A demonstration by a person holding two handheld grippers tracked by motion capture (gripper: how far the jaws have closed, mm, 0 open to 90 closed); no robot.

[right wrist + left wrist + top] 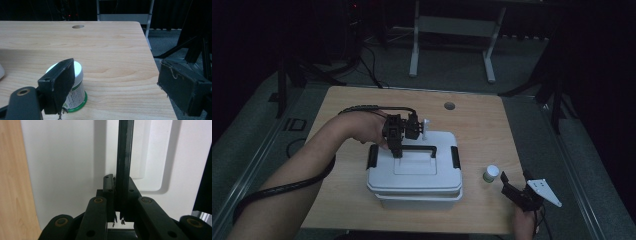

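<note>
The box (414, 172) sits toward the near edge of the table (482, 125), about midway between its left and right edges, with its handle (417, 148) lying across the lid. The left gripper (396, 150) is over the lid's far left part, clamped on that handle. The little jar (491, 173) stands right of the box, close to the near right corner, and the right gripper (512, 186) hangs just beside it, jaws apart.

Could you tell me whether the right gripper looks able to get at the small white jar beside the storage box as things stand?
Probably yes: the right gripper has its jaws open, with the small white jar just ahead on bare table; nothing stands between them.
</note>
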